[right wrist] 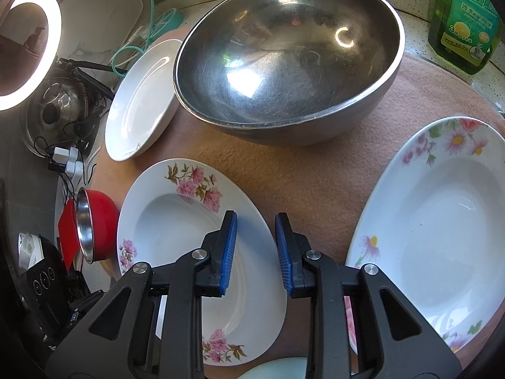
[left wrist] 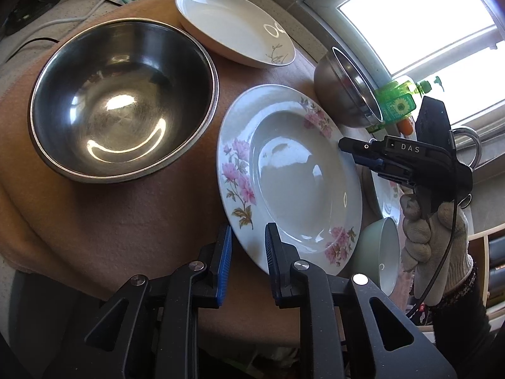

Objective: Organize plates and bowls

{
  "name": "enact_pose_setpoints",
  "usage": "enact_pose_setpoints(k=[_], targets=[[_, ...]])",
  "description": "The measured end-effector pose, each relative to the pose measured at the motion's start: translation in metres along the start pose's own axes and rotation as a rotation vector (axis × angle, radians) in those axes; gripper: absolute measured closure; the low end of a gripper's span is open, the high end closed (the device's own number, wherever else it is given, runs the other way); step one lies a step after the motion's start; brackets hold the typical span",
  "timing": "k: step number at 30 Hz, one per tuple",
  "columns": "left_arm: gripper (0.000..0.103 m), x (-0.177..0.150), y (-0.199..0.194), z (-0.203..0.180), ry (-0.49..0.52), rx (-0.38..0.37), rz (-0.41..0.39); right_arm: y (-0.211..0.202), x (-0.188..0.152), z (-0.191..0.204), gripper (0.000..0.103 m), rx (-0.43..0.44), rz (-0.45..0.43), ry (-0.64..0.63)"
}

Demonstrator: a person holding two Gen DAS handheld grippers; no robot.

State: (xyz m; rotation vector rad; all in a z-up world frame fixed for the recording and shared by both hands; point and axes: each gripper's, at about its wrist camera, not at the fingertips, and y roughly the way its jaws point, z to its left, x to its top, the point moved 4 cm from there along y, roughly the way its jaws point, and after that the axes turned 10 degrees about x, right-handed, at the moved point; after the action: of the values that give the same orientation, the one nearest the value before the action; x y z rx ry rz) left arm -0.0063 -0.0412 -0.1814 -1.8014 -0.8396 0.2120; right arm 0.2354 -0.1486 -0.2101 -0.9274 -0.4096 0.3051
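A brown mat point(left wrist: 120, 221) covers the worktop point(right wrist: 419, 15) below a bright window point(left wrist: 426, 25). On it sit a steel bowl point(left wrist: 123, 101) at 10 o'clock and a pink-flowered plate point(left wrist: 290, 173) at centre. The left claw point(left wrist: 249, 249) straddles that plate's near rim, narrowly parted, pinching nothing. Only the right view shows a ring light point(right wrist: 28, 47) at 9 o'clock; the right claw point(right wrist: 255, 243) is likewise narrowly parted over the plate's right rim, pinching nothing.

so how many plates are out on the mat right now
3. A pink-flower plate nearest, in the centre; a plain white plate behind it, left of the steel bowl; a mixed-flower plate on the right. More may be hidden under that one.
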Motion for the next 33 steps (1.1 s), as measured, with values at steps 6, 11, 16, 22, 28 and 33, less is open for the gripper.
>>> enact_pose_setpoints(k=[6, 11, 16, 22, 28, 33], targets=[[0.084, 0.001, 0.001, -0.002, 0.017, 0.011, 0.007, 0.004, -0.001, 0.005, 0.077, -0.011, 0.01, -0.009], [0.084, 0.001, -0.001, -0.002, 0.029, 0.028, 0.002, 0.006, -0.005, 0.008, 0.077, -0.013, 0.03, -0.019], [0.084, 0.001, -0.002, 0.002, 0.027, 0.037, 0.0, 0.008, -0.011, 0.011, 0.077, -0.009, 0.042, -0.022], [0.084, -0.004, -0.003, 0.005, 0.027, 0.046, 0.003, 0.008, -0.017, 0.014, 0.077, -0.014, 0.059, -0.042], [0.084, -0.009, -0.004, 0.007, 0.027, 0.048, 0.014, 0.006, -0.024, 0.014, 0.077, -0.015, 0.069, -0.057], [0.084, -0.012, -0.006, 0.008, 0.023, 0.05, 0.018, 0.006, -0.028, 0.017, 0.077, -0.018, 0.073, -0.06]])
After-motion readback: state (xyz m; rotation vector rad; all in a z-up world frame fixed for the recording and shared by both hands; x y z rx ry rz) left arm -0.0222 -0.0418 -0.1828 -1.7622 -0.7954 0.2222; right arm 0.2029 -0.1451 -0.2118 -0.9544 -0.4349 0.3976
